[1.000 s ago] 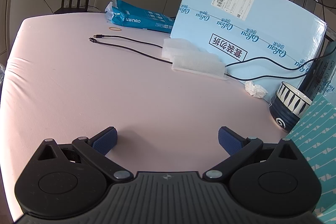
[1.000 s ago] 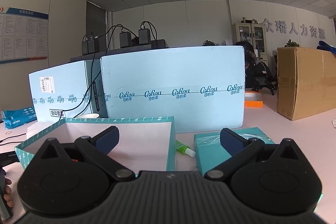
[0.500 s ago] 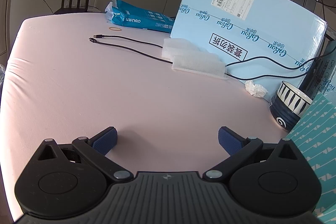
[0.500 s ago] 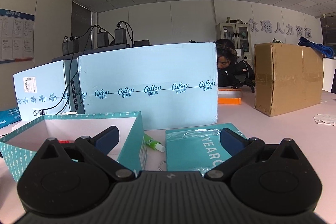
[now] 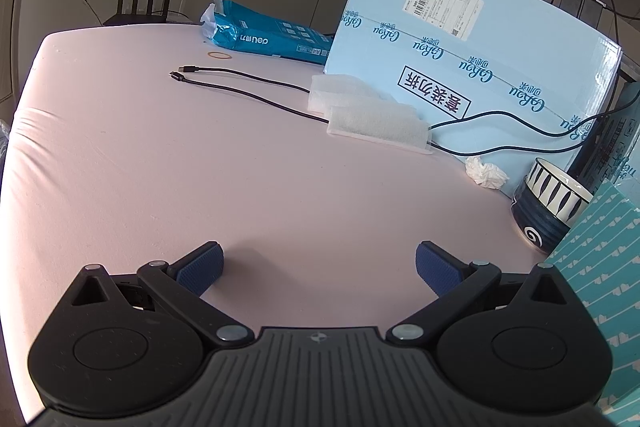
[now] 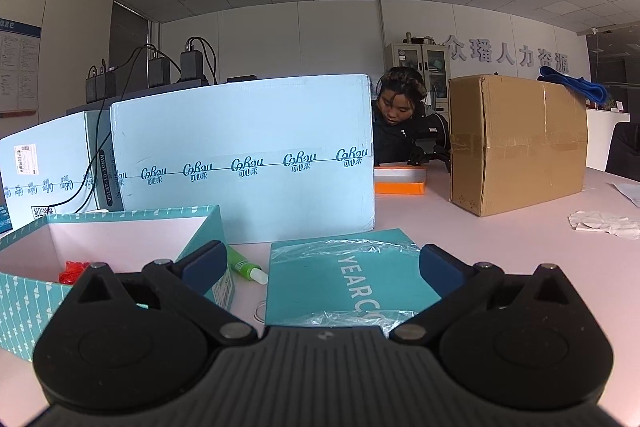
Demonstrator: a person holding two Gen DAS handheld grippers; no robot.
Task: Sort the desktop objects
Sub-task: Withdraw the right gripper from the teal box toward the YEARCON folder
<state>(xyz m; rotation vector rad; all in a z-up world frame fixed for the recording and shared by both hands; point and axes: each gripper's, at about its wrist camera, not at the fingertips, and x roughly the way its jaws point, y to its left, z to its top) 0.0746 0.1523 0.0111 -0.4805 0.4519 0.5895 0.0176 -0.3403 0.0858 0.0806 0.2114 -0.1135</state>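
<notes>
Left tongs (image 5: 318, 265), spread wide and empty, hover over bare pink counter (image 5: 160, 167). Right tongs (image 6: 320, 263), likewise wide and empty, hang above a plastic-wrapped teal notebook (image 6: 340, 275). Left to right lie an open teal box (image 6: 120, 227), a green tube (image 6: 244, 269), then the notebook.

Teal open box (image 6: 120, 227): left part cut by frame edge, near wall hidden behind right gripper body; red item (image 6: 74, 271) inside partly hidden, unidentifiable. Teal lid (image 6: 344, 275): lettering cut off by gripper. Striped bowl (image 5: 548, 203): right side hidden behind teal box. Shipping label (image 5: 444, 7) print too small.
</notes>
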